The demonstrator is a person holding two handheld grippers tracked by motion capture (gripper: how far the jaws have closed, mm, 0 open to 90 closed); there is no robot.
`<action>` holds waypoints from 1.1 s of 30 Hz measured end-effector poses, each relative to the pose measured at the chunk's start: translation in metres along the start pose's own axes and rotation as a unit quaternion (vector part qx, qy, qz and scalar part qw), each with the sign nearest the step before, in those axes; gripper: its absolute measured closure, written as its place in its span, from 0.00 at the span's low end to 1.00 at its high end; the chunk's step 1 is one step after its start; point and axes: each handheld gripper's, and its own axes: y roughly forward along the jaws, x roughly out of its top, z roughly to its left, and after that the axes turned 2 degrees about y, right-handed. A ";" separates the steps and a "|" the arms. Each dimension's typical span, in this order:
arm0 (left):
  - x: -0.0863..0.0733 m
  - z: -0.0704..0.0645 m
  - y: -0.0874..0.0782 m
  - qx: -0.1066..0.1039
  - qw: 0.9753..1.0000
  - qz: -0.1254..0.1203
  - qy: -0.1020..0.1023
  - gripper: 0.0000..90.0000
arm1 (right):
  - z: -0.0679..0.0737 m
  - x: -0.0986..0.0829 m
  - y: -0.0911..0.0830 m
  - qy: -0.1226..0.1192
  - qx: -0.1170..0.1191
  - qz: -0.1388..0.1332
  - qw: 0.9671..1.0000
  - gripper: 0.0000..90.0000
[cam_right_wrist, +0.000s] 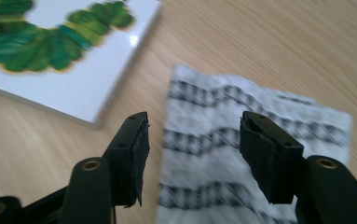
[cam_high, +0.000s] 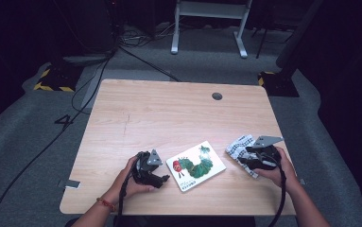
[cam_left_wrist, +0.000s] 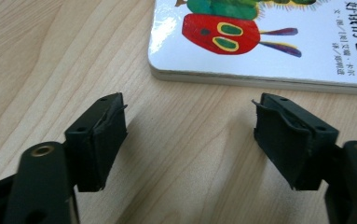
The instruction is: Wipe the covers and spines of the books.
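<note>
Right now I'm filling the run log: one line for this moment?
left gripper open, facing caterpillar board book | right gripper open over patterned cloth | nothing held

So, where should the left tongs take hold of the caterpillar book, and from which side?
Probably at the near corner of the book, coming from the left tongs' own side. It lies flat on the table, so only its thick board edge offers a hold. The open jaws look wide enough, once one jaw slips underneath.
</note>
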 end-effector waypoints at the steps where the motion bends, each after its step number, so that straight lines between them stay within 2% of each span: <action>1: 0.000 -0.001 0.000 -0.002 1.000 -0.001 0.001 0.29 | 0.005 0.003 0.001 -0.010 0.016 -0.004 1.000 0.47; 4: 0.002 -0.008 0.001 -0.008 1.000 -0.001 0.018 0.33 | 0.019 0.009 0.006 -0.034 0.042 -0.004 0.999 0.47; 6: 0.004 -0.010 0.002 -0.001 1.000 -0.001 0.016 0.35 | 0.029 0.011 0.010 -0.045 0.066 0.000 0.997 0.46; 8: 0.004 -0.009 0.003 0.002 1.000 -0.002 0.013 0.34 | 0.035 0.011 0.013 -0.055 0.064 0.009 0.996 0.44; 11: 0.005 -0.006 0.005 0.009 1.000 -0.003 0.001 0.31 | 0.040 0.009 0.016 -0.049 0.074 0.011 0.996 0.43; 14: 0.006 -0.004 0.006 0.020 1.000 -0.007 -0.003 0.30 | 0.040 0.005 0.020 -0.045 0.070 0.019 0.996 0.41; 18: 0.007 -0.002 0.007 0.020 1.000 -0.008 -0.009 0.29 | 0.040 0.001 0.026 -0.041 0.071 0.030 0.996 0.41; 24: 0.007 -0.003 0.008 0.017 1.000 -0.009 -0.011 0.29 | 0.048 0.003 0.033 -0.053 0.070 0.043 0.995 0.40; 33: 0.007 -0.004 0.007 0.011 1.000 -0.002 -0.006 0.29 | 0.054 0.006 0.040 -0.061 0.087 0.058 0.993 0.39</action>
